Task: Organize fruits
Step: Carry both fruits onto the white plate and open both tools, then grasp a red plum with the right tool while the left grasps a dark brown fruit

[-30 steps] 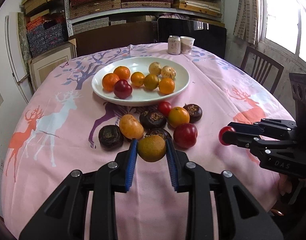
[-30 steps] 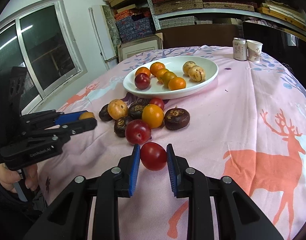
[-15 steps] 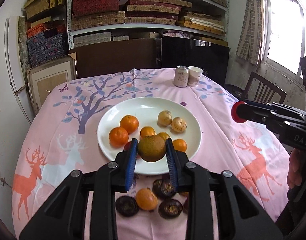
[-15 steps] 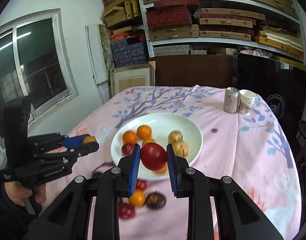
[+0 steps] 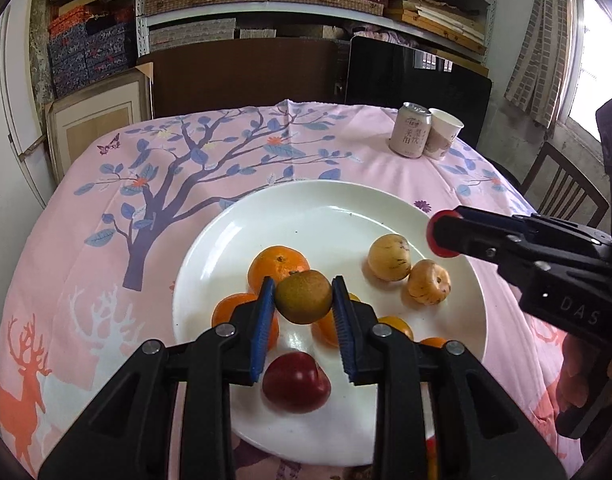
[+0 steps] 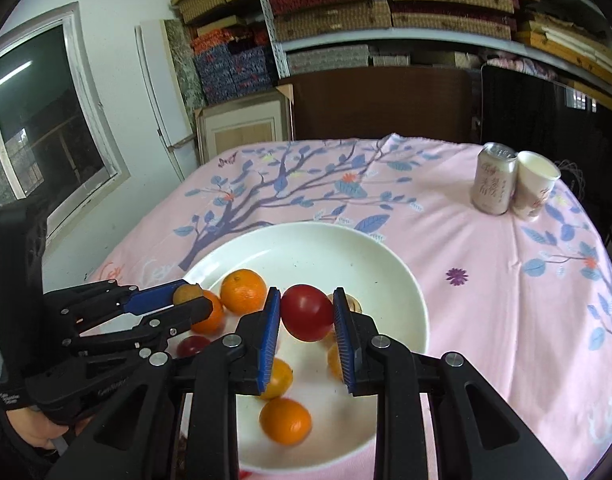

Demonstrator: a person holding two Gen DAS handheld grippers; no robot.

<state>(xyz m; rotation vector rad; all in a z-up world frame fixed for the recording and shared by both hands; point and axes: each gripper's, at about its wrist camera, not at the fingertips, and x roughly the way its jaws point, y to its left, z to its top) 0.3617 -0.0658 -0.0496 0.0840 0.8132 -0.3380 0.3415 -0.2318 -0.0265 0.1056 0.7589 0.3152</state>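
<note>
While several fruits already lie on the plate (image 5: 210,264), a brown fruit (image 5: 304,297) is pinched by the left gripper (image 5: 304,300) and a red fruit (image 6: 307,312) by the right gripper (image 6: 306,314), neither yet released.

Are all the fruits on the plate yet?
Not yet. The white plate already holds oranges, two yellowish fruits and a red one. The left gripper grips a brownish fruit and the right gripper a red fruit, both above the plate, unreleased.

Soft daylight enters by the window (image 5: 593,52), which is blown out white. The white plate (image 6: 385,264) glares mildly, shadows faint. Fisheye bending and dark corners ring both views; fruit low on the plate is slightly blurred.
</note>
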